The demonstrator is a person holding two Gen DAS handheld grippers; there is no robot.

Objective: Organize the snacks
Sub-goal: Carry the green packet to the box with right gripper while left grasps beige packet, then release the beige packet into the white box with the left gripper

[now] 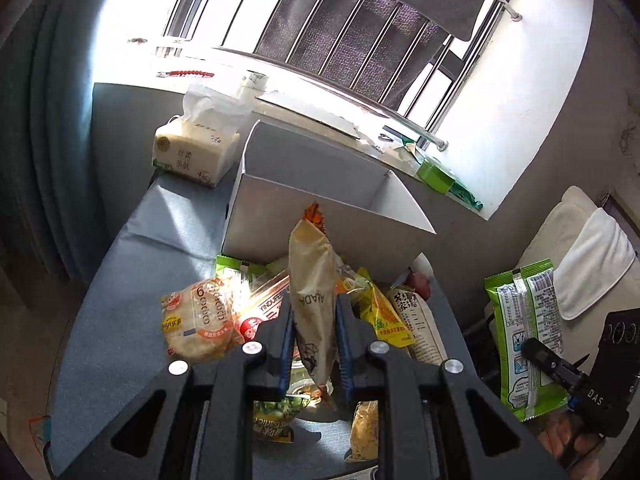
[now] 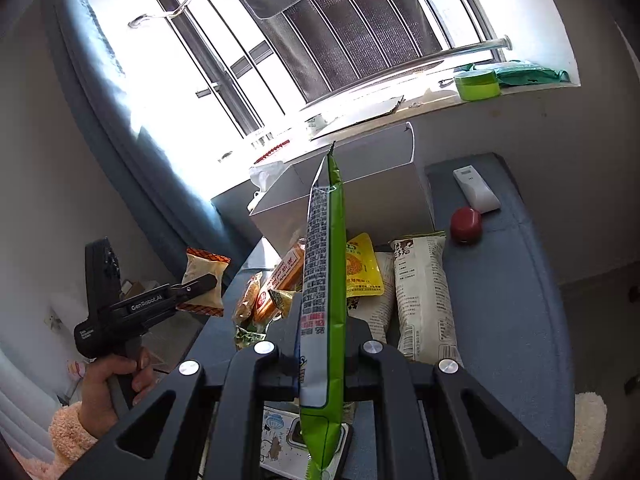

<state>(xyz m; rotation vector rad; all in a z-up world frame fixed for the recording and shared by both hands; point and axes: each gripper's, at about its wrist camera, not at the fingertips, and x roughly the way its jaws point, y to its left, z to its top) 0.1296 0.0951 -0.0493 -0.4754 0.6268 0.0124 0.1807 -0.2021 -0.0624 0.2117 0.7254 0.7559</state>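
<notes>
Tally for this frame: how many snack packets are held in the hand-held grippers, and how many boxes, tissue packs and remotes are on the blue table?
Held snack packets: 2 (beige packet, green packet)
White box: 1
Tissue pack: 1
Remote: 1
Total: 5

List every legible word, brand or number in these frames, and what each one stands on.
"GenRobot.AI": side of the left gripper.
"DAS": body of the right gripper.
"AIADA", upside down: tan packet in the left gripper.
"YINDUFE…", cut off: red-and-white packet.
Chinese print on the tissue pack and green packet: too small.

Beige packet (image 1: 312, 300) (orange-checked ends), green packet (image 2: 326, 280).
</notes>
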